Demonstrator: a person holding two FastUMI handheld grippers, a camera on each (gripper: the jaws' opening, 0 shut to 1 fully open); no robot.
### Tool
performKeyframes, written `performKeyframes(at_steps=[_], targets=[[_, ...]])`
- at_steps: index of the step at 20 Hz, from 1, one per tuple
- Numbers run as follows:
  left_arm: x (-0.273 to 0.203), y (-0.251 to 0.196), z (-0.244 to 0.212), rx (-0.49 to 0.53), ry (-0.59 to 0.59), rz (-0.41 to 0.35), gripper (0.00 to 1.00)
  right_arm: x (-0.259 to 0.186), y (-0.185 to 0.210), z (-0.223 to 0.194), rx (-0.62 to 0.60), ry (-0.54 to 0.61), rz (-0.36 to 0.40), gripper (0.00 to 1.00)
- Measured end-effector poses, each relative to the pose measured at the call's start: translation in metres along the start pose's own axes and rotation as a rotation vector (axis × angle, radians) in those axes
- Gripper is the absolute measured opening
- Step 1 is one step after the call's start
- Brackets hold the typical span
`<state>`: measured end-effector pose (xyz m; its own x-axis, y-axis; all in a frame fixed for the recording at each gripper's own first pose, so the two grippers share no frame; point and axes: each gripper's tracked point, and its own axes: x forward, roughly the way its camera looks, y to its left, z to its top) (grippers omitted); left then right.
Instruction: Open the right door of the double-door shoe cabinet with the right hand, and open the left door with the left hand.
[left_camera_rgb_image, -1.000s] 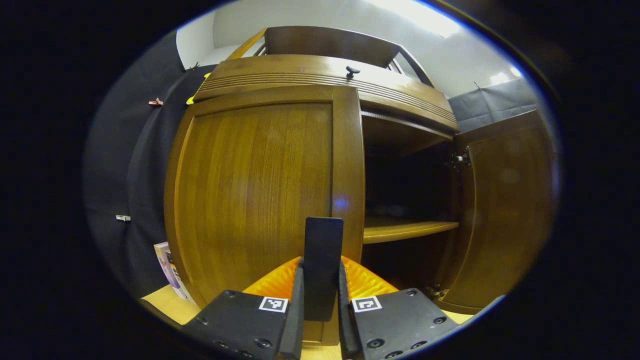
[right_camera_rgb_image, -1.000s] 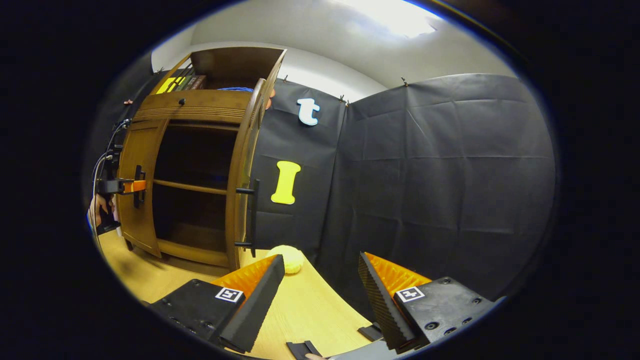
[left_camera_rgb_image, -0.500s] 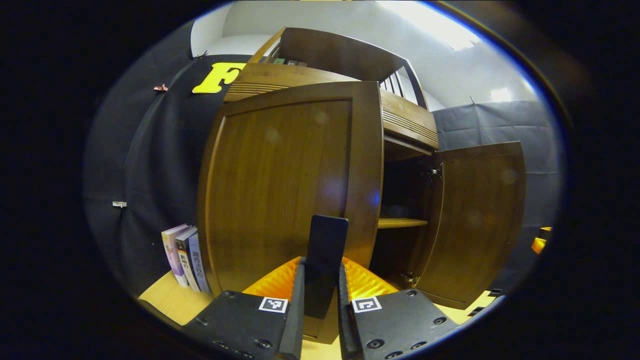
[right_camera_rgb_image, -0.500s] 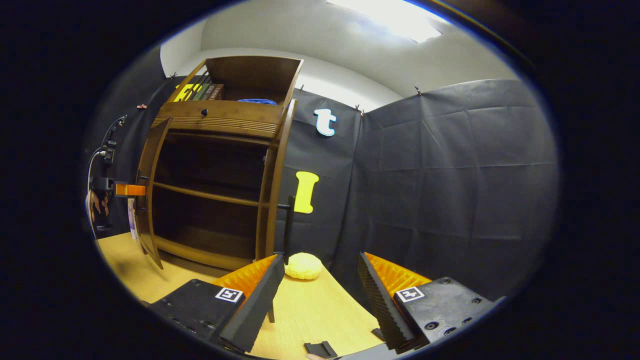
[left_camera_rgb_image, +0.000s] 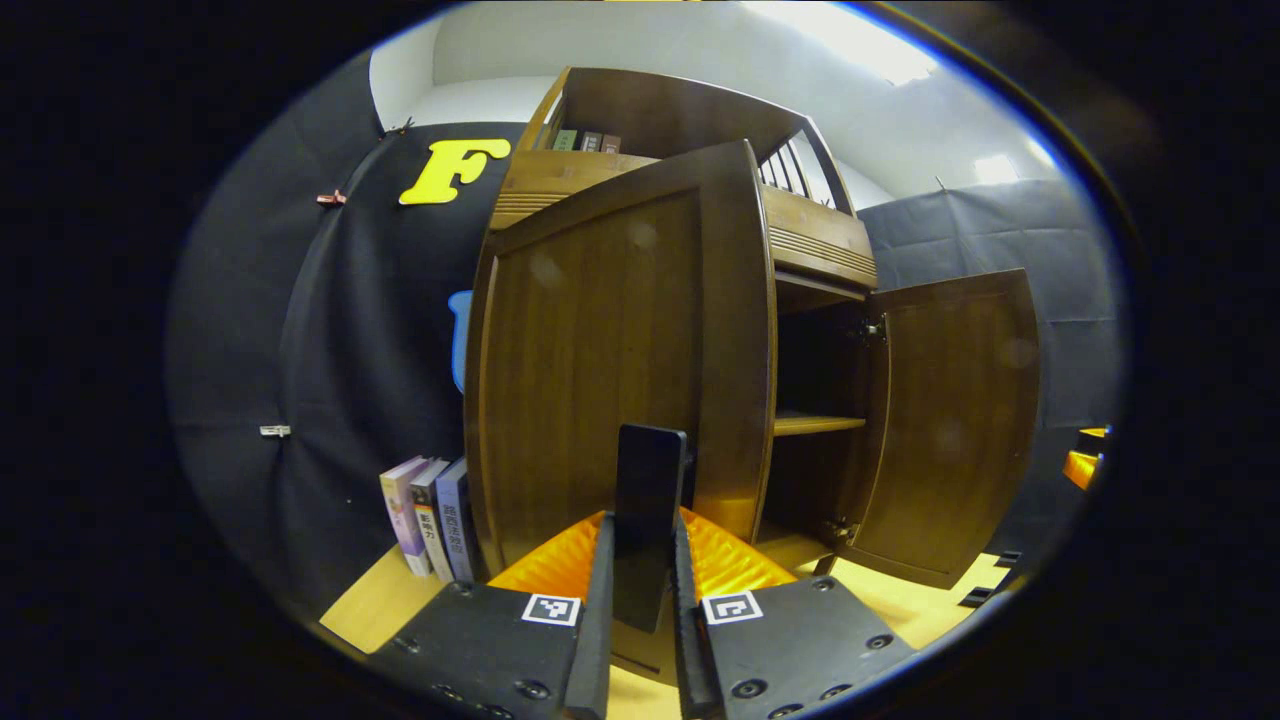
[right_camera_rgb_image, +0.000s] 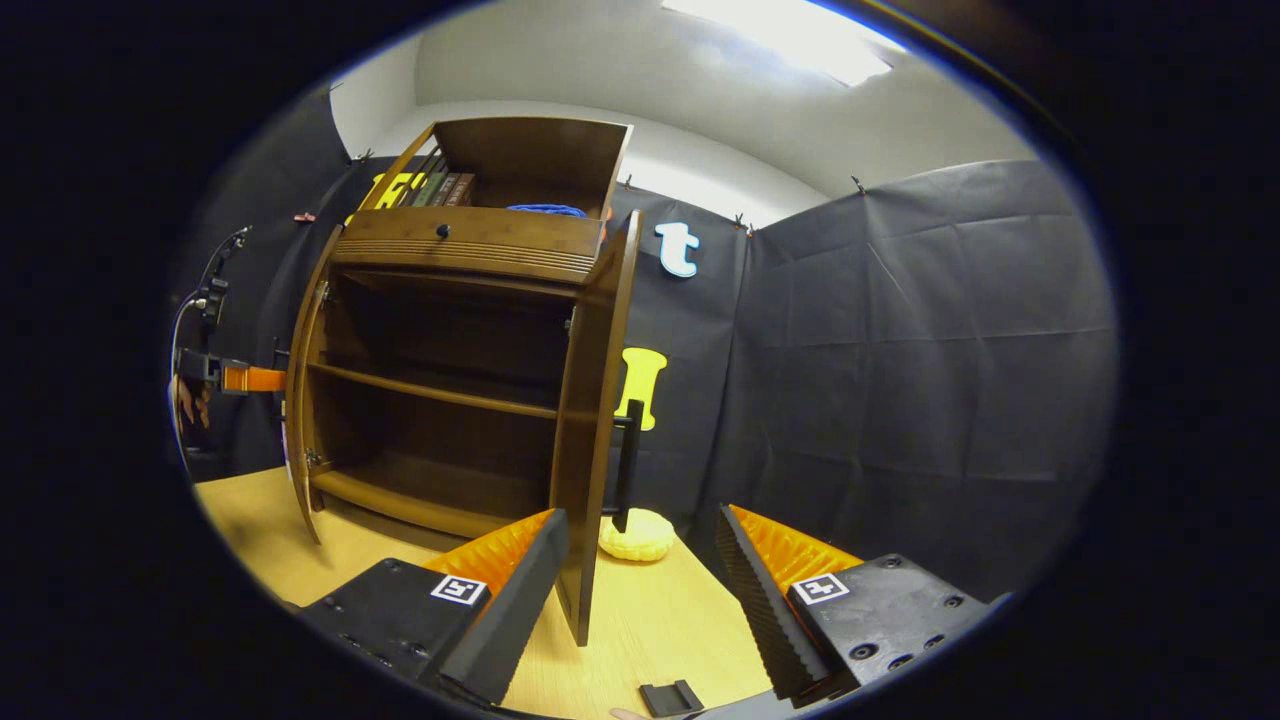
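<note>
In the left gripper view, the left gripper (left_camera_rgb_image: 640, 570) sits at bottom centre, its jaws closed on the dark handle (left_camera_rgb_image: 648, 520) of the left door (left_camera_rgb_image: 610, 350), which stands swung out from the cabinet (left_camera_rgb_image: 800, 250). The right door (left_camera_rgb_image: 950, 420) hangs wide open at frame right. Books (left_camera_rgb_image: 430, 515) stand at lower left on the counter (left_camera_rgb_image: 380, 600).

In the right gripper view, the right gripper (right_camera_rgb_image: 640, 580) is at the bottom with jaws apart and nothing between them. The right door (right_camera_rgb_image: 595, 420) shows edge-on at centre, a yellow lump (right_camera_rgb_image: 637, 535) behind it.
</note>
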<state>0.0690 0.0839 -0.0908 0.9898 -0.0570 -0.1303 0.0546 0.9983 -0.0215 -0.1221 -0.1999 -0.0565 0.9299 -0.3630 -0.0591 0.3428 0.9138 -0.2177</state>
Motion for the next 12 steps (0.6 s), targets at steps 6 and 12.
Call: performKeyframes(at_steps=[6,12], targets=[[-0.037,0.044,0.002,-0.006,0.006,0.096,0.27,0.004,0.016,-0.004,0.038,-0.010,0.052,0.95],[-0.074,0.099,-0.003,0.071,0.015,0.276,0.10,0.013,0.052,0.000,0.079,-0.013,0.128,0.95]])
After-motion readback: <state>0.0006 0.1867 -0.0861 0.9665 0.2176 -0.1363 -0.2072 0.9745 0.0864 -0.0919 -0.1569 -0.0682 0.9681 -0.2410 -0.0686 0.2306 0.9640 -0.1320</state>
